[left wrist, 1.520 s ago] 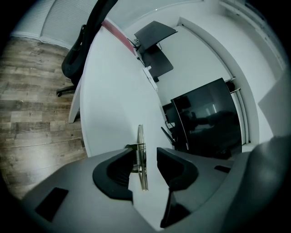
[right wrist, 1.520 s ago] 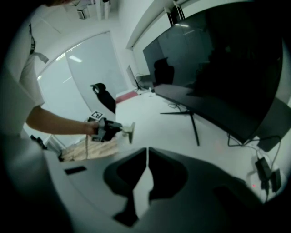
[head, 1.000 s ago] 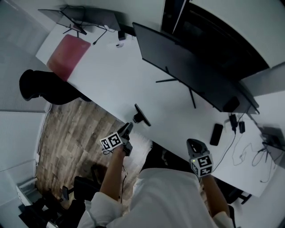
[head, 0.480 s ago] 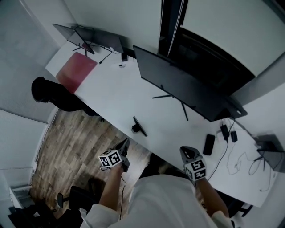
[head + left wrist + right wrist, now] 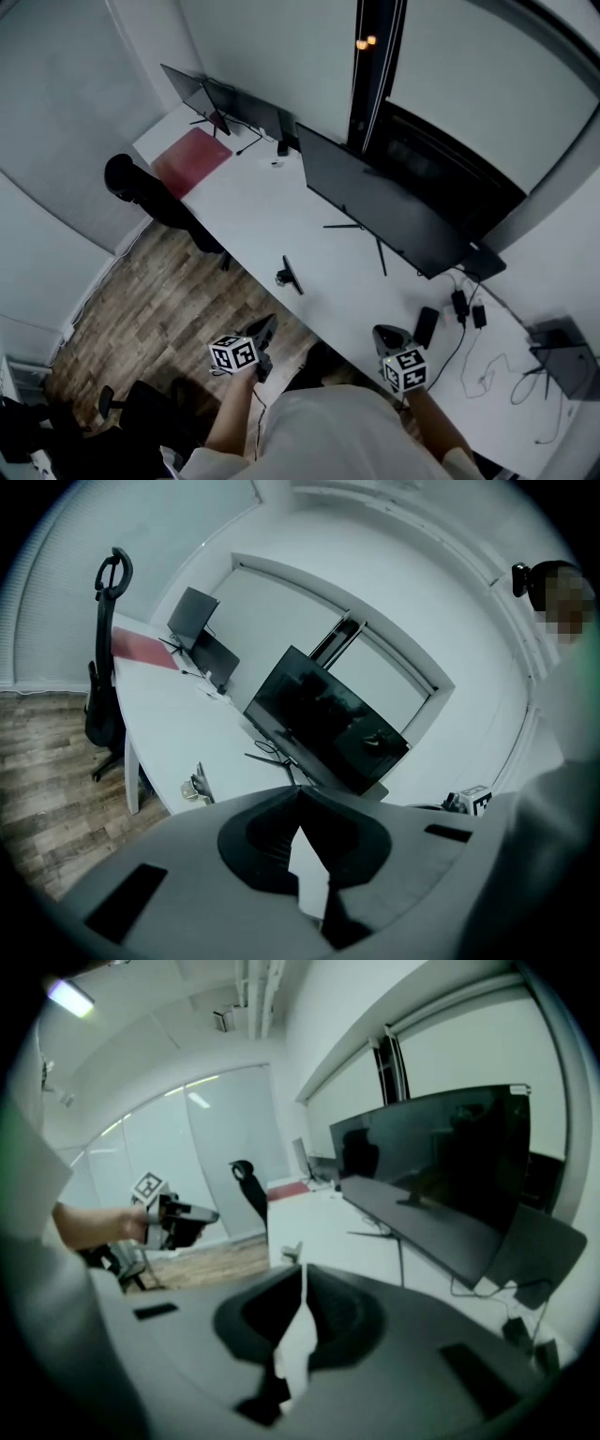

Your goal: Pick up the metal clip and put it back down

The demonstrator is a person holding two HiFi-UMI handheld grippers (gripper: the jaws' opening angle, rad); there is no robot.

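Left tool [image 5: 266, 325] pinched shut, empty; right tool [image 5: 382, 333] likewise. Metal clip [image 5: 289, 275] rests on white table [image 5: 253, 202].

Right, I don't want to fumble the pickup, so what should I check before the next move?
1. Small metal clip in plain sight on the white desk, near its front edge: ok.
2. Left gripper fingers open for a grasp: not ok, they are shut with nothing between them.
3. Right gripper fingers open: not ok, shut and empty.
4. Left gripper at the clip: not ok, it hangs short of it, apart.
5. Room around the clip: ok, the black monitor and its stand are well clear.
6. Which way the clip lies: cannot tell, too small.
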